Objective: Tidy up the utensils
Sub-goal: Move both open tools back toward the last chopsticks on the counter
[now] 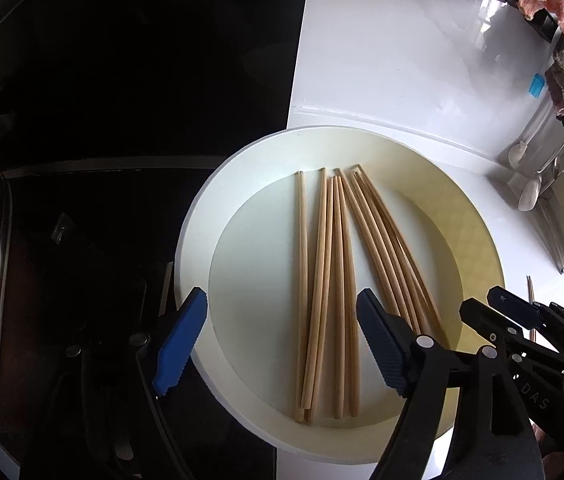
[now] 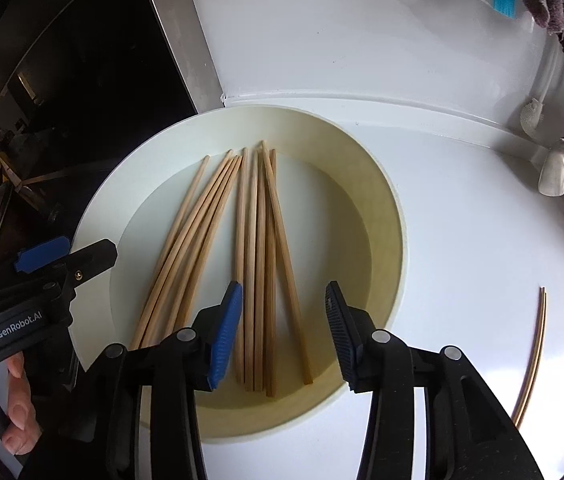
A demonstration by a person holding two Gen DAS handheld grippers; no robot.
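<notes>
Fingers on my left gripper [image 1: 282, 344] are spread wide and hold nothing; they hover over the near ends of the wooden chopsticks [image 1: 334, 280]. My right gripper [image 2: 282, 336] is likewise parted wide and empty, poised above the right-hand bundle. All these chopsticks lie loose in the white plate [image 1: 202, 216] on the white counter [image 2: 462, 220]. A separate chopstick pair [image 2: 532, 356] lies on the counter, right of the plate.

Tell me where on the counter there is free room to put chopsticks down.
Bare counter lies between the plate and the loose pair, and beyond the plate toward the wall. The plate's middle is crowded with chopsticks.
</notes>
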